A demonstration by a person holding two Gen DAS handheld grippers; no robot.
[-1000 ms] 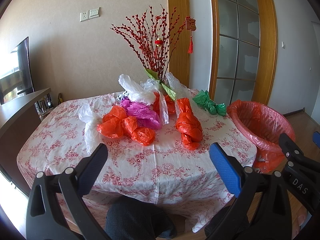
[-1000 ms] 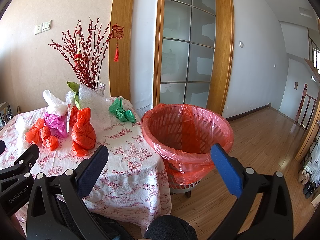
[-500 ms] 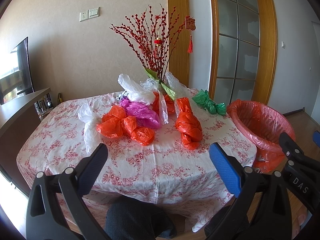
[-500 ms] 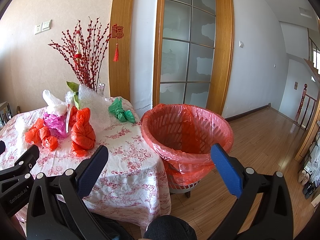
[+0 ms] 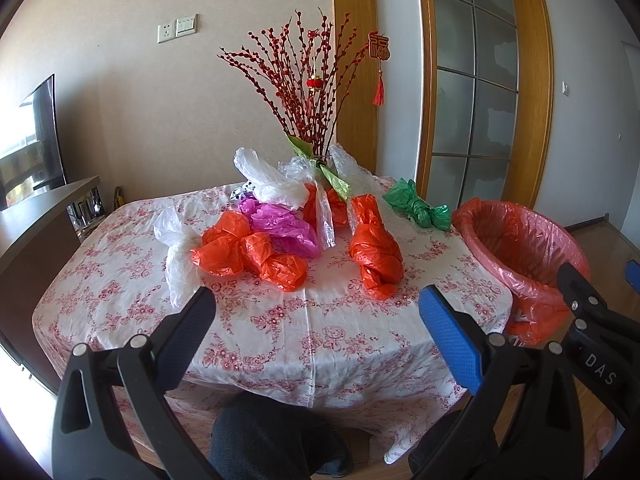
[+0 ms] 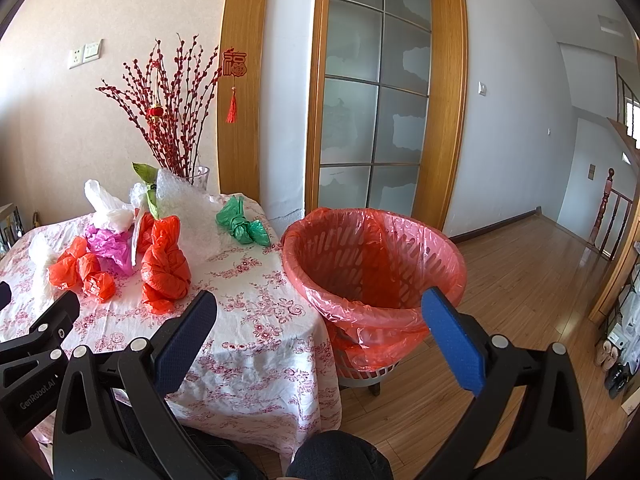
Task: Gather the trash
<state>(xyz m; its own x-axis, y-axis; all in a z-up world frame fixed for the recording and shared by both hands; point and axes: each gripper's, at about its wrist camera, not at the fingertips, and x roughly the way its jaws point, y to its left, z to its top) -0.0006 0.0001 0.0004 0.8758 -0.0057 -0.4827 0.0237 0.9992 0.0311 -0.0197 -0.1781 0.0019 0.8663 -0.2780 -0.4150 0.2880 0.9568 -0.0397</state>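
- Hovering low in frame, left gripper (image 5: 316, 312) spread wide, grasping nothing.
- Right gripper (image 6: 320, 312) likewise gaping, empty.
- Lying mid-frame on the surface (image 5: 320, 328): knotted plastic bags (image 5: 376, 252).
- Standing at right: lined bin (image 6: 372, 268).

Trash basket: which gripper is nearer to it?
Right. The right gripper hovers open just in front of the trash basket; the left gripper is open over the table edge, basket off to its right.

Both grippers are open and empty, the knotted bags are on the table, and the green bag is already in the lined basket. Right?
Not quite. The green bag is not in the lined basket; the right wrist view shows it on the table near the basket-side edge. The rest holds: left gripper and right gripper are open and empty.
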